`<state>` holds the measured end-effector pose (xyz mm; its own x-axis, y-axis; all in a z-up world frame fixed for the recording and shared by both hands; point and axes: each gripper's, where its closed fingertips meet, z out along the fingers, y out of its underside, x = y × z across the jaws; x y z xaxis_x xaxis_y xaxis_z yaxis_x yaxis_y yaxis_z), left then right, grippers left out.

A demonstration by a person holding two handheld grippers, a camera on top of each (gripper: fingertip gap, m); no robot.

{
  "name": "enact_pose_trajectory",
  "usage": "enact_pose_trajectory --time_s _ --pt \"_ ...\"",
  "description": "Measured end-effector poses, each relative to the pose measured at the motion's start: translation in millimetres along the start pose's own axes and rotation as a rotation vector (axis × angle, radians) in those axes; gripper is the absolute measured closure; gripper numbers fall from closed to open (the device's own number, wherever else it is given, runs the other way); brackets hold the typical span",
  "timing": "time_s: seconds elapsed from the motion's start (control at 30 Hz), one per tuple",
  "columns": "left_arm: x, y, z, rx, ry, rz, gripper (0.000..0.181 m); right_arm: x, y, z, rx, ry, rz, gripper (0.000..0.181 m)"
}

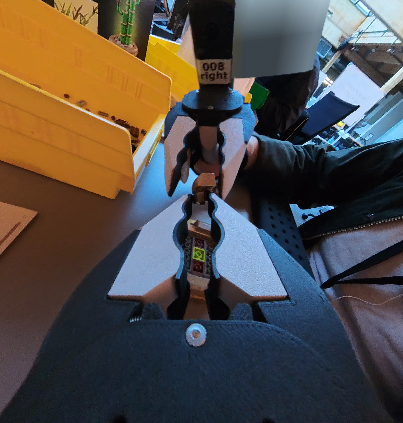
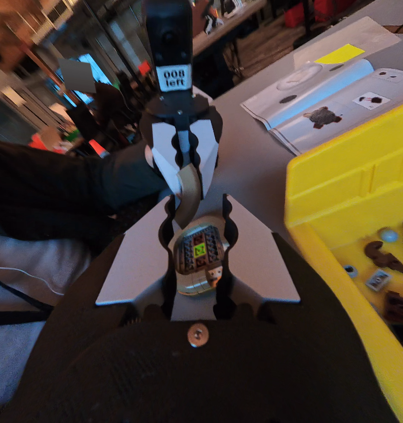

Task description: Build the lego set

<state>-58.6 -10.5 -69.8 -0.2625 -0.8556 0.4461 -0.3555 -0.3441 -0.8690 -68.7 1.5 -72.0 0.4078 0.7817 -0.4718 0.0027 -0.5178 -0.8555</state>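
Tan curved piece (image 2: 189, 183) sits pinched in your left gripper (image 2: 189, 194) at frame center; your right gripper (image 2: 199, 201) is spread apart, holding nothing. Push crooked and the piece may pop loose.

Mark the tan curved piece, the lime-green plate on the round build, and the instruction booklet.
tan curved piece (image 2: 189, 196): right wrist view, middle of its arched face.
lime-green plate (image 2: 199, 251): right wrist view, its top face.
instruction booklet (image 2: 321, 109): right wrist view, open page.
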Motion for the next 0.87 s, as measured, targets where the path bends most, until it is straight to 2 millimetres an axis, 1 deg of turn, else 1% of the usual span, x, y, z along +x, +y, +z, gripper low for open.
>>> enact_pose_trajectory --time_s 0.07,0.17,0.27,0.4,0.57,0.67,0.73,0.77,0.83,0.87 --pt "-3.6 3.6 0.0 -0.019 -0.018 -0.003 0.17 0.8 7.1 0.4 -0.043 0.019 -0.033 0.143" --pt "-2.9 5.9 0.4 -0.035 -0.011 -0.005 0.17 -4.2 14.1 4.3 -0.076 -0.027 -0.003 0.151" --pt "-2.9 7.2 0.4 -0.048 -0.019 0.007 0.17 -8.3 14.1 5.8 -0.067 -0.083 0.069 0.161" --pt "-0.2 8.5 0.2 -0.065 -0.017 0.036 0.17 -9.0 14.7 5.2 -0.075 -0.119 0.152 0.166" --pt "5.6 9.1 -1.4 -0.086 -0.012 0.097 0.17 -14.3 12.1 2.7 -0.069 -0.219 0.311 0.168" --pt "7.6 6.7 -3.2 -0.07 0.0 0.103 0.17 -15.4 4.1 -2.1 -0.024 -0.276 0.382 0.167" --pt "2.6 6.6 -5.2 -0.066 -0.02 0.106 0.17 -15.6 -0.1 -7.5 -0.002 -0.304 0.401 0.167" --pt "-3.9 6.1 -6.9 -0.058 -0.052 0.107 0.17 -15.7 -0.7 -9.9 0.003 -0.312 0.398 0.167" --pt "-23.9 10.2 -12.4 -0.071 -0.141 0.08 0.17 -23.1 -8.3 -16.9 0.04 -0.392 0.431 0.167" --pt "-35.7 18.5 -15.6 -0.117 -0.187 0.057 0.169 -27.9 -13.7 -20.8 0.066 -0.443 0.459 0.167"
